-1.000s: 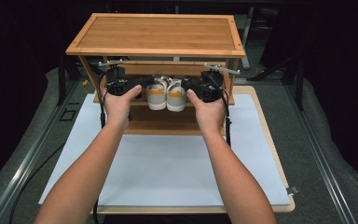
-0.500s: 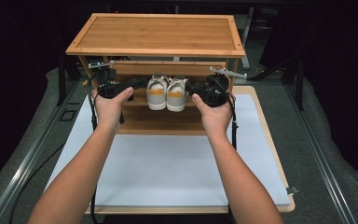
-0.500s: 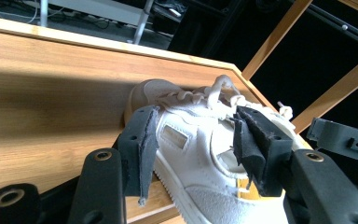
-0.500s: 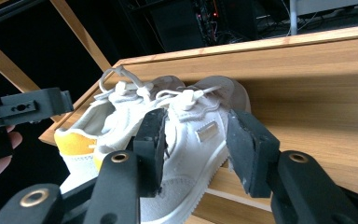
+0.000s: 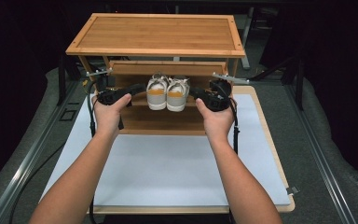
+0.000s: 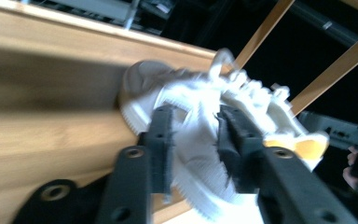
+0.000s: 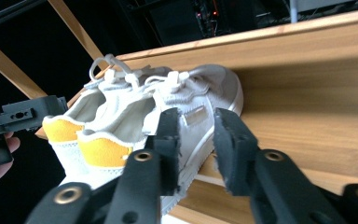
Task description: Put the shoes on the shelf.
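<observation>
A pair of white sneakers with yellow heel tabs, left shoe [image 5: 157,93] and right shoe [image 5: 177,94], stands side by side on the lower shelf [image 5: 158,119] of a wooden rack, heels toward me. My left gripper [image 5: 140,87] points inward at the left shoe's side, a short way off. In the left gripper view the shoe [image 6: 191,93] shows blurred beyond the spread jaws of that gripper [image 6: 198,140]. My right gripper [image 5: 193,92] points at the right shoe from the other side. Its jaws [image 7: 198,144] also stand apart, with the sneakers [image 7: 121,116] just ahead and nothing held.
The rack's top board [image 5: 156,32] overhangs the shelf and both grippers. Slanted wooden side posts [image 7: 9,70] flank the shoes. The rack stands on a table with a white mat [image 5: 168,163] in front of it. Dark surroundings lie beyond the table edges.
Both hands have drawn outward, away from the sides of the sneakers. The pair has stayed in place on the shelf.
</observation>
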The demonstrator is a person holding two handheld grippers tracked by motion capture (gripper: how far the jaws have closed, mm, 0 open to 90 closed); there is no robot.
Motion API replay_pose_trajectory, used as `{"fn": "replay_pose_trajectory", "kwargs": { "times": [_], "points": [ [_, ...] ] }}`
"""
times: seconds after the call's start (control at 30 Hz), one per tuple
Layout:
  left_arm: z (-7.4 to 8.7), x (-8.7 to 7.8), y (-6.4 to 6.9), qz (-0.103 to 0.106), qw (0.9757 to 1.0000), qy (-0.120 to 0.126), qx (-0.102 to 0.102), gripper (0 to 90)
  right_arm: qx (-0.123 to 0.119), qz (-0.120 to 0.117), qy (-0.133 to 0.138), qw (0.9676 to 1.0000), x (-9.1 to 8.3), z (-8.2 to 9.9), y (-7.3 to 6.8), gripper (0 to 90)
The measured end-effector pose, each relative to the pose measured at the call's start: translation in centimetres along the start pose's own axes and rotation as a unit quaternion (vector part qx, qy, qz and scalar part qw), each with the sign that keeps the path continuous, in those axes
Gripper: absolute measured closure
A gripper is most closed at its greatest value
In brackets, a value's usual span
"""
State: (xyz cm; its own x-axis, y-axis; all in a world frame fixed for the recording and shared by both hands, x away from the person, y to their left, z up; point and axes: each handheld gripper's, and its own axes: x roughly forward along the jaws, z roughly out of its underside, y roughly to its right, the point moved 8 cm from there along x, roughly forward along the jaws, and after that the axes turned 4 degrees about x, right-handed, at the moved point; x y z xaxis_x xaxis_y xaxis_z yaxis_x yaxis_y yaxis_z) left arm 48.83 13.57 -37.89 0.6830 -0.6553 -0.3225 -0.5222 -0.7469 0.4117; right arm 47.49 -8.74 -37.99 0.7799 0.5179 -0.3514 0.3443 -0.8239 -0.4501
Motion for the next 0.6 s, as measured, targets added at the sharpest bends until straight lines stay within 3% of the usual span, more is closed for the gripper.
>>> {"fn": "replay_pose_trajectory", "kwargs": {
  "times": [0.13,0.3,0.5,0.6],
  "points": [
    [0.4,-0.2,-0.4,-0.008,1.0,0.001,-0.001,76.3,0.0,0.0,-0.008,1.0,0.4,0.8,0.3,80.2],
    [1.3,0.3,-0.7,0.0,0.9999,-0.013,0.001,85.6,0.009,-0.012,-0.02,0.9997,0.9,1.6,0.7,86.9],
    [1.8,1.2,-0.4,0.002,0.9998,-0.02,0.0,89.2,0.034,-0.035,-0.022,0.9986,1.5,1.8,0.6,89.4],
    [2.0,1.4,-0.4,-0.005,0.9997,-0.021,0.008,89.5,0.025,-0.03,-0.021,0.999,1.6,1.8,0.4,90.0]
  ]
}}
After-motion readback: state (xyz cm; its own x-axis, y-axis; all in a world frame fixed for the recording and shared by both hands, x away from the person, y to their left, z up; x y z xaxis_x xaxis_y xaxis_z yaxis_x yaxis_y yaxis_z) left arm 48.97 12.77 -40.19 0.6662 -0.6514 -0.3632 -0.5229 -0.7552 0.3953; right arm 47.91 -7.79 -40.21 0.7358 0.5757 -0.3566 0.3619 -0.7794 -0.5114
